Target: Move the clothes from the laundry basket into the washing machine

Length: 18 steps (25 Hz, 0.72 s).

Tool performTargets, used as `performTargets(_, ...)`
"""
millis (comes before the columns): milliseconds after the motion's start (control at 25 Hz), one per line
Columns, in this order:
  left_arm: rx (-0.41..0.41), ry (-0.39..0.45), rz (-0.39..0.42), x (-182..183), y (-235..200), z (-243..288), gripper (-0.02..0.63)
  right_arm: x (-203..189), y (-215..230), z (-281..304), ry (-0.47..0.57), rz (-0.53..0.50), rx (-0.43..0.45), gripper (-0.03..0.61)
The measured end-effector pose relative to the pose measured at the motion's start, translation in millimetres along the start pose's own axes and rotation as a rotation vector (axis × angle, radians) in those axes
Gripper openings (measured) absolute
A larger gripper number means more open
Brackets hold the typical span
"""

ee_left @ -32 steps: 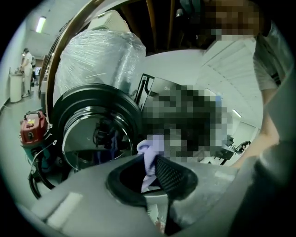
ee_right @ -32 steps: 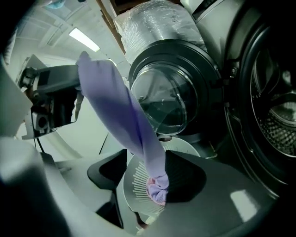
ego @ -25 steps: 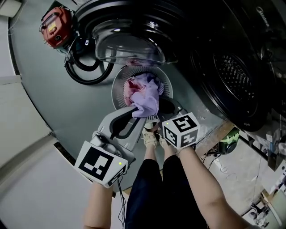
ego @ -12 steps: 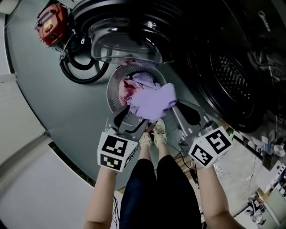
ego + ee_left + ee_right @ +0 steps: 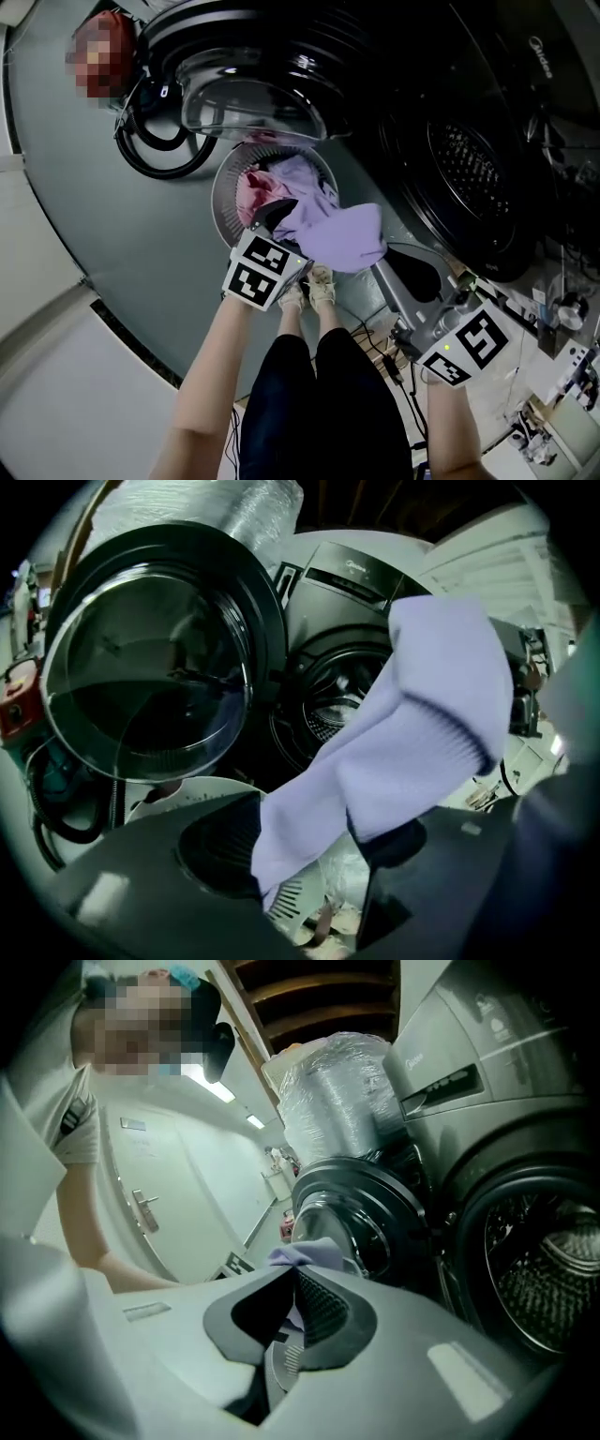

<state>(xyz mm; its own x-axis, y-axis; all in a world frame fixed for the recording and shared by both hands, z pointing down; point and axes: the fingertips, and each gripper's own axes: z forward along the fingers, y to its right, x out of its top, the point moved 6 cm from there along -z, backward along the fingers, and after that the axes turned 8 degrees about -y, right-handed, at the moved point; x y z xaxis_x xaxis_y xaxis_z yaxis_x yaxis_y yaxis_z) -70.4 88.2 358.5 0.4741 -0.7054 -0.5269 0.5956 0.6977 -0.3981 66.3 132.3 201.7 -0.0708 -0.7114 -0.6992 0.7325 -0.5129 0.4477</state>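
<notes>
The left gripper (image 5: pixel 309 855) fingers are clamped on the lavender garment (image 5: pixel 342 234) above the laundry basket (image 5: pixel 223 183), which holds more clothes; the right gripper (image 5: pixel 292 1279) fingers are together and empty, and the washing machine (image 5: pixel 469 169) drum shows no load.

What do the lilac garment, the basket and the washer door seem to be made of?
Garment: soft knit fabric, matte; a ribbed cuff shows, and it drapes from the left gripper. Basket: probably plastic, pale and matte, with moulded slats. Door: a clear window of glass or plastic, glossy with reflections, set in a dark shiny rim.
</notes>
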Motion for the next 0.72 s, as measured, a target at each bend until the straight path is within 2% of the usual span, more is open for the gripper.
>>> performTargets(40,-0.015,-0.007,0.016,-0.3,-1.6,5.9,0.284,-1.9,0.4,-2.5,0.003,0.011,0.002,0.034)
performTargets(120,-0.047,-0.017,0.029,-2.7,-3.6,16.8,0.212,-6.6,3.1,-5.9,0.005,0.030,-0.005,0.035)
performTargets(240,-0.059,-0.025,0.033,-7.0,-3.8,26.9,0.032,-13.5,9.7,-7.3,0.005,0.048,-0.025,0.034)
performTargets(280,-0.062,-0.025,0.029,-8.7,-2.9,28.4,0.015,-15.9,12.2,-7.5,0.003,0.049,-0.034,0.035)
performTargets(560,-0.100,0.012,0.016,-13.6,4.7,4.3,0.009,-32.1,33.4,-11.6,-0.024,0.024,-0.160,0.035)
performTargets(720,-0.102,0.047,0.012,-3.6,11.9,-18.9,0.008,-42.0,34.7,-11.6,-0.058,-0.043,-0.207,0.035)
